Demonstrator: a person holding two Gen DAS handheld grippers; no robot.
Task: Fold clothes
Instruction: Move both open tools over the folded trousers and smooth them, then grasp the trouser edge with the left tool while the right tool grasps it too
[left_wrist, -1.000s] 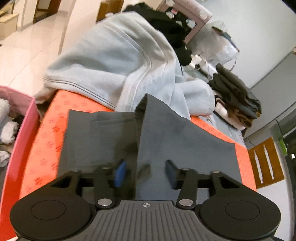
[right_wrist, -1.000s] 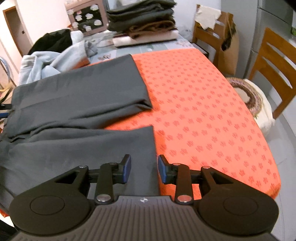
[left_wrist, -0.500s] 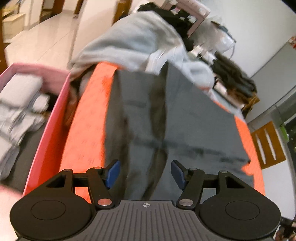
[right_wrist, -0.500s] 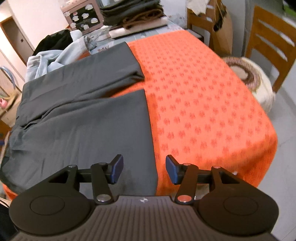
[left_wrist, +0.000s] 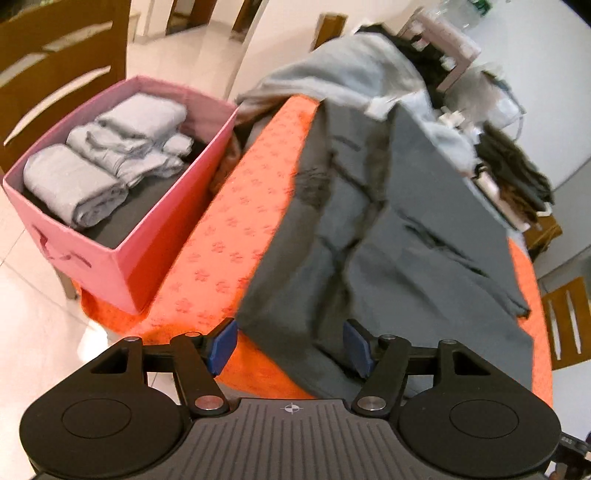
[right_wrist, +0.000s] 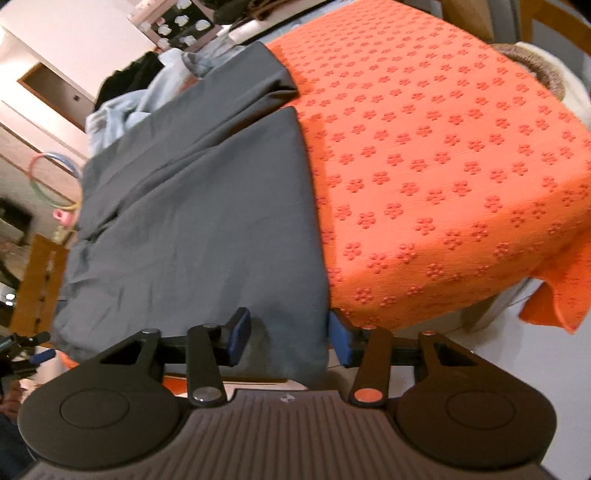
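Two grippers hang at the near edge of the table, both with jaws spread and nothing between the pads, so the step in hand looks like taking hold of the dark grey trousers (right_wrist: 207, 206) for a fold. To do it well, I would judge that each tool should close on one layer group only: the right gripper (right_wrist: 288, 338) straddles the near hem corner of one leg, which droops over the table edge, and should bite well in from that corner so the thin cloth does not slip out; the left gripper (left_wrist: 290, 345) sits over the waist end, where the fabric is bunched and creased (smoothing by pulling taut before lifting would help).

Going down in size: the orange tablecloth (right_wrist: 443, 166) is a thick woven cover with a raised flower pattern, likely grippy enough to hold the trousers while they are dragged. The trousers lie flat on its left half, two legs side by side, matte, thin and limp. Behind them is a heap of pale blue sweatshirt (left_wrist: 351, 77), soft and bulky. Beside the table stands a pink fabric box (left_wrist: 155, 258), straight-walled, holding rolled grey towels (left_wrist: 74, 181) with a nubbly pile
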